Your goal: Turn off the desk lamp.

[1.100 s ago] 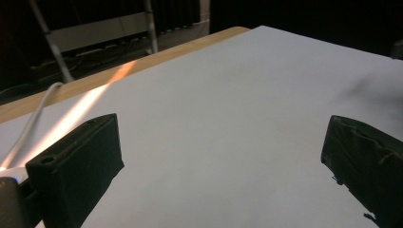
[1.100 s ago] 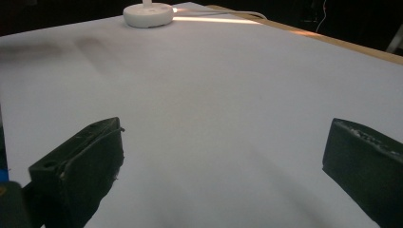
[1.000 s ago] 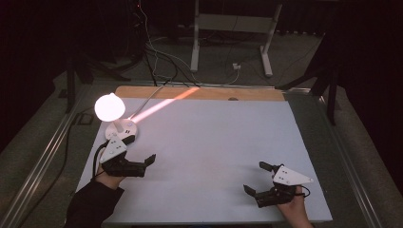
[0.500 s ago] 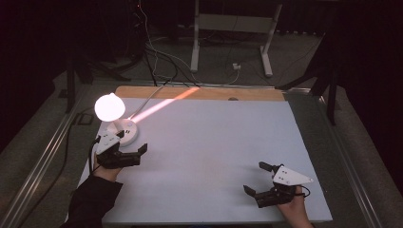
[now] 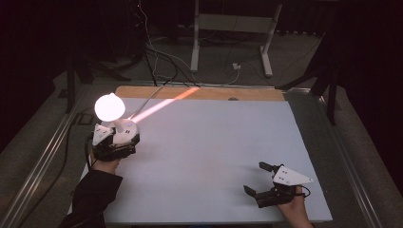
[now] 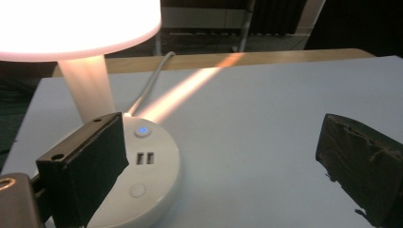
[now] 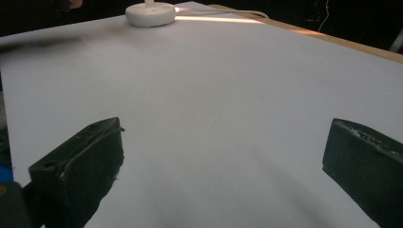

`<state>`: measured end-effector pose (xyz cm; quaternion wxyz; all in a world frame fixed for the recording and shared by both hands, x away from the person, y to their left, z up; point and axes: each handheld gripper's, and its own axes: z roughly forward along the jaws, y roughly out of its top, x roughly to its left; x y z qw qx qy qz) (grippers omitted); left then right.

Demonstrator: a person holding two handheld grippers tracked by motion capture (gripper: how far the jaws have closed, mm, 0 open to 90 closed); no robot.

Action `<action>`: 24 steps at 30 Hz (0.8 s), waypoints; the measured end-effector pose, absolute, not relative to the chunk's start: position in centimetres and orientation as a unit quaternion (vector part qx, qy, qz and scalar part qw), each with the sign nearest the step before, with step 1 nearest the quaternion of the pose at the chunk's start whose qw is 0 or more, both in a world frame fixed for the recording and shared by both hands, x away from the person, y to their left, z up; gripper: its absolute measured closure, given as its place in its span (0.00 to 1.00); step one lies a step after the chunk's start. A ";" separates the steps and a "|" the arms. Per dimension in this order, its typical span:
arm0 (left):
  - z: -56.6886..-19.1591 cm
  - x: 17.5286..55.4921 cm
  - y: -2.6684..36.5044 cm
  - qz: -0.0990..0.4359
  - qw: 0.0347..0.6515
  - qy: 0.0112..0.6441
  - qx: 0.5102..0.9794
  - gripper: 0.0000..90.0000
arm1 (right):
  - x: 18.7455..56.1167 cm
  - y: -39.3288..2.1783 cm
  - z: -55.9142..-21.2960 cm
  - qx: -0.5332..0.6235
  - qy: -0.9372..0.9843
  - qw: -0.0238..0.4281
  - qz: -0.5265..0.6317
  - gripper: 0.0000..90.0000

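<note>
A white table lamp stands lit at the table's far left, with a glowing round shade [image 5: 110, 107] and a round white base [image 5: 127, 129]. My left gripper [image 5: 121, 141] is open right at the base. In the left gripper view its left jaw overlaps the near left part of the base [image 6: 152, 164], while the right jaw stands well off to the right over bare table; the gripper [image 6: 223, 166] holds nothing. A blue-lit button [image 6: 141, 130] and two USB ports [image 6: 146, 158] show on the base. My right gripper [image 5: 256, 178] rests open at the near right, nothing between its jaws [image 7: 223, 166].
The lamp's white cable [image 5: 152, 97] runs back over the wooden strip [image 5: 247, 93] at the far edge. The white tabletop [image 5: 214, 142] stretches between the grippers. The lamp base [image 7: 150, 14] lies far ahead in the right gripper view. A metal stand [image 5: 230, 21] and cables lie on the floor beyond.
My left gripper has moved away from the person and slightly left, up against the lamp base. The right gripper has stayed put.
</note>
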<state>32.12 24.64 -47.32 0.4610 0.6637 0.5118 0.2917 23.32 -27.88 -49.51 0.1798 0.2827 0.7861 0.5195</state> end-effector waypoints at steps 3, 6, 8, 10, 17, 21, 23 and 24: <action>-47.5 32.4 24.7 0.296 0.453 0.515 0.664 0.04 | 23.4 -27.9 -49.5 0.284 0.786 0.178 0.520 0.00; -47.8 32.8 24.8 0.298 0.433 0.528 0.667 0.09 | 23.3 -27.9 -49.5 0.283 0.786 0.179 0.520 0.00; -47.9 32.9 24.9 0.300 0.433 0.531 0.664 0.14 | 23.4 -27.9 -49.5 0.283 0.786 0.179 0.520 0.00; -48.0 33.1 25.0 0.304 0.423 0.540 0.662 0.21 | 23.3 -27.9 -49.5 0.285 0.786 0.177 0.519 0.00; -48.6 33.6 25.2 0.310 0.401 0.556 0.658 0.48 | 23.3 -27.9 -49.6 0.284 0.788 0.176 0.518 0.00; -49.0 33.7 25.2 0.312 0.393 0.562 0.657 0.61 | 23.4 -27.9 -49.6 0.283 0.788 0.176 0.517 0.00; -49.1 33.8 25.2 0.319 0.385 0.562 0.659 0.68 | 23.4 -27.9 -49.6 0.283 0.788 0.176 0.518 0.00; -49.2 33.8 25.2 0.321 0.381 0.563 0.660 0.68 | 23.4 -27.9 -49.6 0.283 0.788 0.176 0.518 0.00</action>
